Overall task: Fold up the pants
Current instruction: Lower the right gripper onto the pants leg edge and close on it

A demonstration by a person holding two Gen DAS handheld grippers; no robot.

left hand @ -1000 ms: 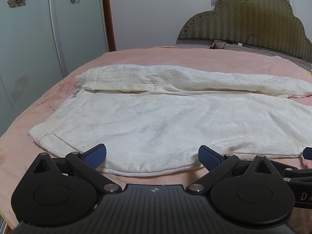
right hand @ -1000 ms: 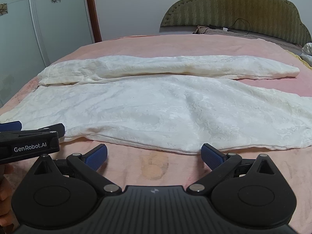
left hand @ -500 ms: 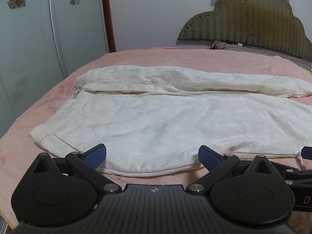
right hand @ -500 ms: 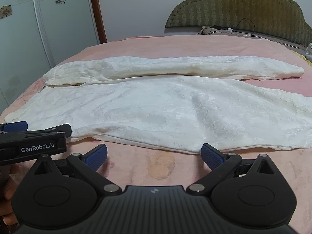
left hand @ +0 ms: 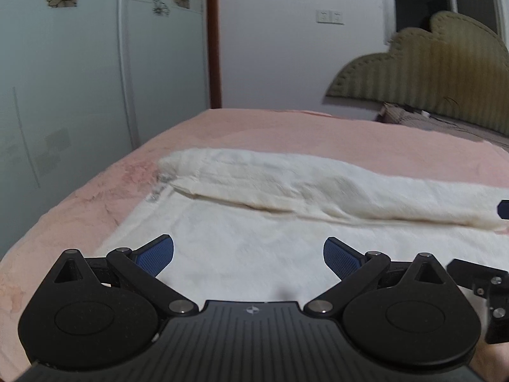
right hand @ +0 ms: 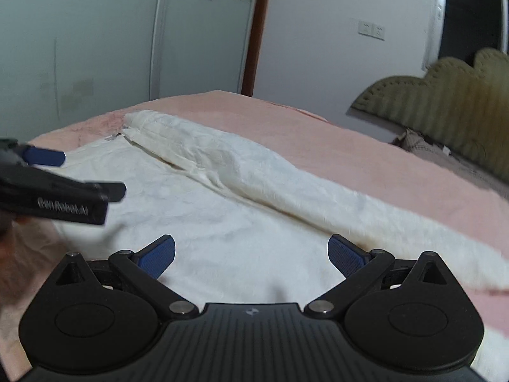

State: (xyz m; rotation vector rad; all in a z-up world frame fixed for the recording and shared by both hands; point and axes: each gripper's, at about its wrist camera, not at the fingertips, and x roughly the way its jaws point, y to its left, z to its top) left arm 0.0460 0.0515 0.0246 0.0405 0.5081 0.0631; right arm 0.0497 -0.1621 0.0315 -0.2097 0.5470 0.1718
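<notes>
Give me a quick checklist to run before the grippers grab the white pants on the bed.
1. Left gripper open: ok, jaws wide apart.
2. Right gripper open: ok, jaws wide apart.
3. Both grippers empty: ok, no cloth between the pads.
4. White pants spread on the pink bedspread: ok, one leg lies in a long roll on the far side.
5. Grippers apart from each other: ok, the left one shows at the right wrist view's left edge.
6. Pads touching the fabric: cannot tell.
</notes>
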